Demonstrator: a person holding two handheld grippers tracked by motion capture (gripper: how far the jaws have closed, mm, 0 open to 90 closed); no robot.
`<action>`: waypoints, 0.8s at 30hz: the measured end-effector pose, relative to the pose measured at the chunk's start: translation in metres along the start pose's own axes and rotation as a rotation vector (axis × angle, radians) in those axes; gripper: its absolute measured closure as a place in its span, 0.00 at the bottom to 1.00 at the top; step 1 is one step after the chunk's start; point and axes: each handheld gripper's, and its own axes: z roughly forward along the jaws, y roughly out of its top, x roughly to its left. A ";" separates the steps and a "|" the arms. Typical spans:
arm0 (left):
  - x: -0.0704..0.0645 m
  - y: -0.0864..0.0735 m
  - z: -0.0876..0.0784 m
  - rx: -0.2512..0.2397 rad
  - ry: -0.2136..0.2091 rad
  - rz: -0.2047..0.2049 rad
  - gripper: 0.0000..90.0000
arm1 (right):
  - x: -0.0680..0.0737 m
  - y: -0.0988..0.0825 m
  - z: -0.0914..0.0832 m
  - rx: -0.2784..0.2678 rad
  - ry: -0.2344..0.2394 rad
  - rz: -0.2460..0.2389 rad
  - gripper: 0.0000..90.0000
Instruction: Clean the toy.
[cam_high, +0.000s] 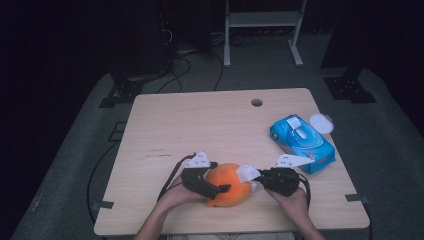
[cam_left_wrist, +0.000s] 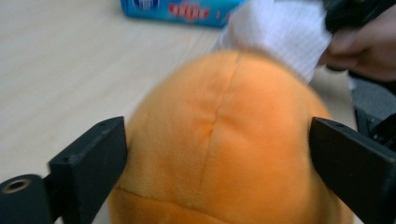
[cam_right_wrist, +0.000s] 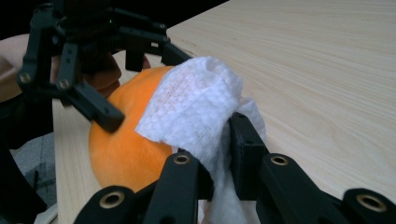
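Note:
An orange plush ball (cam_high: 227, 184) lies near the table's front edge. My left gripper (cam_left_wrist: 217, 156) stands open with its jaws on either side of the ball (cam_left_wrist: 219, 135); the black pads sit right at its sides and I see no dent in the plush. My right gripper (cam_right_wrist: 212, 144) is shut on a folded white wipe (cam_right_wrist: 191, 102), whose free end rests against the top of the ball (cam_right_wrist: 121, 149). In the high view the left gripper (cam_high: 216, 187) comes at the ball from the left, and the right gripper (cam_high: 257, 180) brings the wipe (cam_high: 246, 173) from the right.
A blue pack of wet wipes (cam_high: 301, 142) lies at the right of the wooden table (cam_high: 200, 125), with a round white lid (cam_high: 320, 123) beside it near the right edge. A cable hole (cam_high: 256, 102) sits at the far edge.

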 end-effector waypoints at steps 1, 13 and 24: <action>-0.004 0.003 -0.001 0.010 0.029 0.034 0.20 | 0.000 0.000 0.001 0.004 -0.003 0.002 0.90; -0.035 0.019 0.008 -0.048 0.138 0.181 0.28 | -0.006 0.004 -0.011 -0.097 -0.024 0.047 0.89; -0.014 0.008 0.001 -0.064 0.118 0.019 0.25 | 0.009 0.003 -0.003 -0.051 0.009 -0.032 0.89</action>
